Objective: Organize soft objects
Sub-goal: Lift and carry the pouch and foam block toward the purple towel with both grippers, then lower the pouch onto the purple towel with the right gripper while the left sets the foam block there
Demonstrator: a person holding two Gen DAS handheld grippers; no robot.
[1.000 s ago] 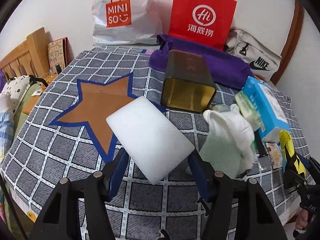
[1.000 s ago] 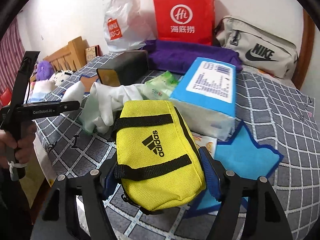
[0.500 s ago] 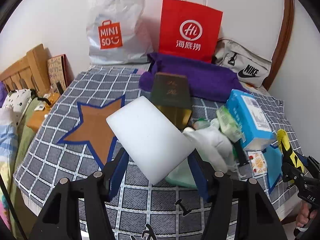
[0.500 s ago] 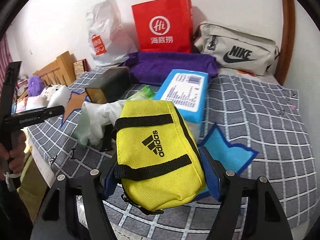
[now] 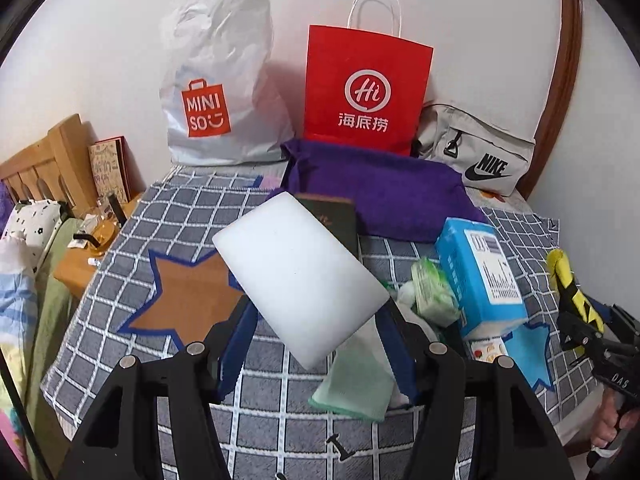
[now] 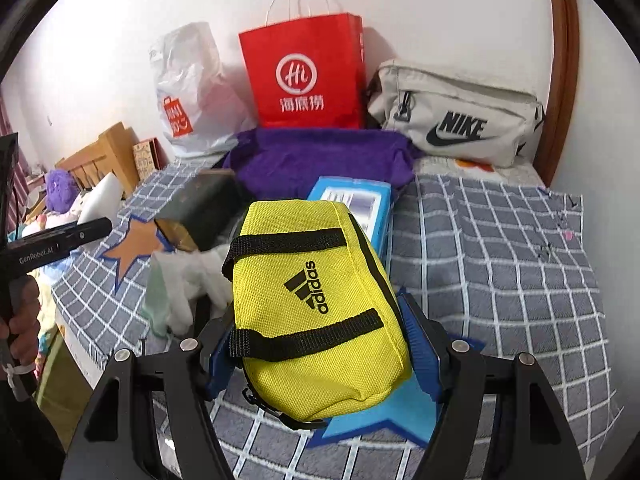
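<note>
My left gripper [image 5: 316,332] is shut on a white foam block [image 5: 300,280] and holds it above the checked bed cover [image 5: 192,208]. My right gripper [image 6: 320,344] is shut on a yellow Adidas pouch [image 6: 316,304], held above a light blue star mat [image 6: 380,420]. A brown star mat [image 5: 188,300] lies left of the foam block. White gloves and a green cloth [image 5: 356,384] lie under the left gripper. A blue tissue pack [image 5: 480,276] and a green wipes pack [image 5: 434,292] lie to the right.
A dark open-ended tin box [image 6: 200,216] lies mid-bed. A purple towel [image 5: 384,196], a red paper bag [image 5: 364,92], a white Miniso bag [image 5: 220,92] and a grey Nike bag [image 5: 480,152] stand at the wall. A wooden headboard [image 5: 44,168] is at left.
Both grippers have risen and pulled back from the bed with their objects still held. The bed items look smaller and farther, and the bags at the wall show fully.
</note>
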